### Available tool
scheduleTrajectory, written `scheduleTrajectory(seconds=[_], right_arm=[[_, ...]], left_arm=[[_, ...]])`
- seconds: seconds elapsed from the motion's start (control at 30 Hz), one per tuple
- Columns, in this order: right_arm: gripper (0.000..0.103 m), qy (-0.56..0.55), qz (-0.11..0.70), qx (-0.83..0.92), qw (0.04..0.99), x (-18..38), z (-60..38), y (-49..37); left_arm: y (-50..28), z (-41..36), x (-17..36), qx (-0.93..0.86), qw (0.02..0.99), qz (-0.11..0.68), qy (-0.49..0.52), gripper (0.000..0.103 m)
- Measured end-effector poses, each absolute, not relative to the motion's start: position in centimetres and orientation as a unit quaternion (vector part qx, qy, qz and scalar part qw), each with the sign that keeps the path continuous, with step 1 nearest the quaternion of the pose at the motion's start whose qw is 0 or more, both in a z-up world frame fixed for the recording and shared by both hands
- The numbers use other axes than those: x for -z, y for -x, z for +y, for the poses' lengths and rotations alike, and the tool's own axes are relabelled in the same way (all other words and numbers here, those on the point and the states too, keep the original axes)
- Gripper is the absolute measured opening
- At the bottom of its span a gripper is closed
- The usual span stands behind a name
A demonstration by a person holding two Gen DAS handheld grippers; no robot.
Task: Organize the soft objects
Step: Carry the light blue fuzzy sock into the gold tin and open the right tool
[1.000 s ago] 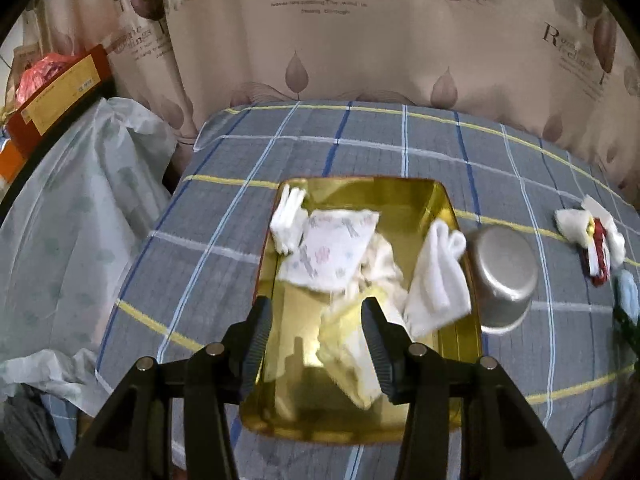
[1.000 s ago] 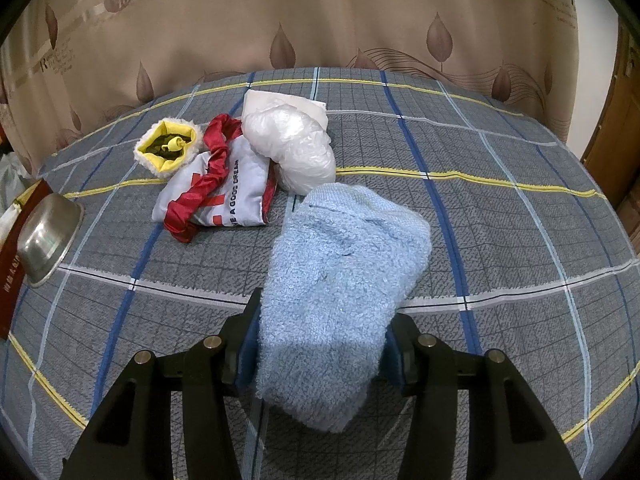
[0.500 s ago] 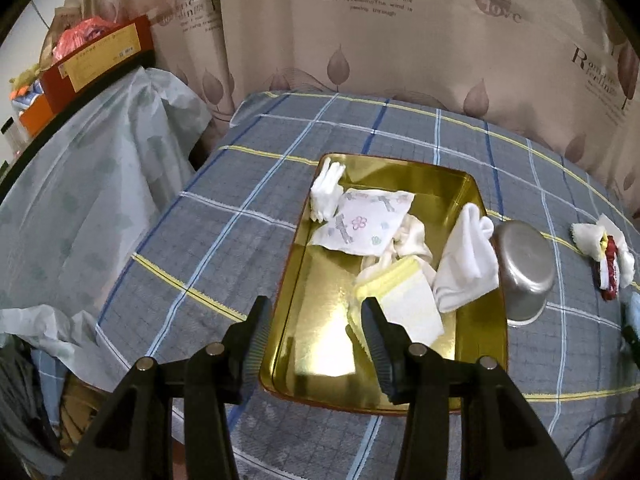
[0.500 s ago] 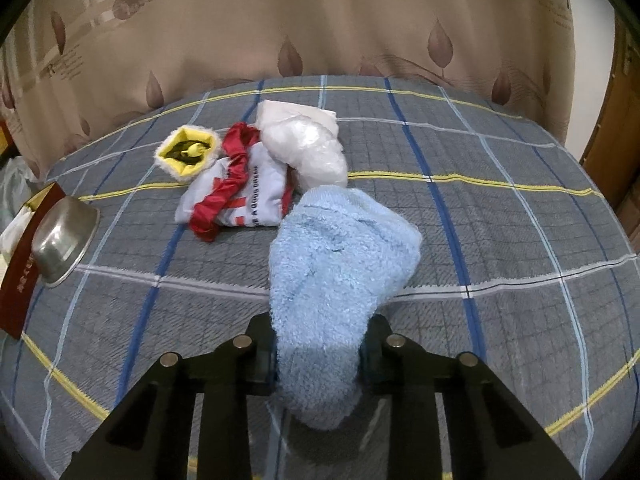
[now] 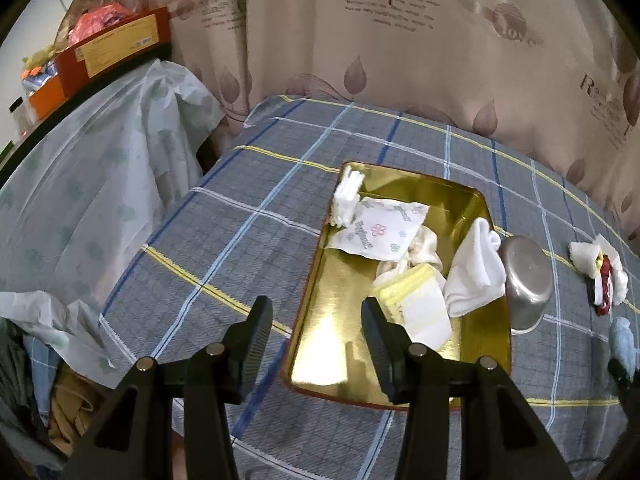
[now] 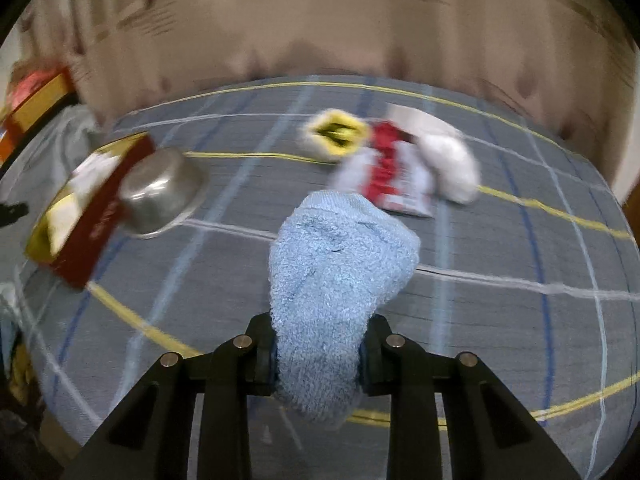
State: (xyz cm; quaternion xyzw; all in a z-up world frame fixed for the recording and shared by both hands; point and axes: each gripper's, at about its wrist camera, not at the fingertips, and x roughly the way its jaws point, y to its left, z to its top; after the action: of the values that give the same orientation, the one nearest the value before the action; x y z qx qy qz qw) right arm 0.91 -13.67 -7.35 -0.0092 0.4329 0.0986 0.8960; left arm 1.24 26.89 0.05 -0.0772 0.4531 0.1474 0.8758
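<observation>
- One gold tray [image 5: 316,280], right of centre in the left wrist view
- Five cloth pieces [image 5: 378,230] inside it
- One metal bowl [image 5: 526,276]
- One light-blue towel [image 6: 336,256]
- Three soft items [image 6: 394,170], upper right of the right wrist view

Behind my counter [image 5: 248,216] with its grey plaid cloth hangs a beige leaf-print curtain [image 5: 400,64]; plastic-sheeted furniture [image 5: 88,168] on the left.

You have a fluffy, looped terry blue towel [image 6: 340,280] beside a dull brushed-metal bowl [image 5: 526,280]. Left of that bowl sits the mirror-glossy gold tray [image 5: 332,320], on a matt woven plaid cloth [image 5: 240,248].
</observation>
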Motion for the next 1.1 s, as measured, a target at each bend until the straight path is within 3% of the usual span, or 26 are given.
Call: scheduleTrajectory(seconds=[0.63, 1.1], right_arm=[[0.026, 0.077, 0.406, -0.318, 0.853, 2.9, 7.0, -1.8], [0.028, 0.106, 0.417, -0.325, 0.842, 4.1, 17.6, -8.9]], left_arm=[[0.5, 31.5, -0.2, -0.208, 0.858, 0.454, 0.122, 0.047], [2.0, 35.4, -0.8, -0.252, 0.845, 0.448, 0.147, 0.047]])
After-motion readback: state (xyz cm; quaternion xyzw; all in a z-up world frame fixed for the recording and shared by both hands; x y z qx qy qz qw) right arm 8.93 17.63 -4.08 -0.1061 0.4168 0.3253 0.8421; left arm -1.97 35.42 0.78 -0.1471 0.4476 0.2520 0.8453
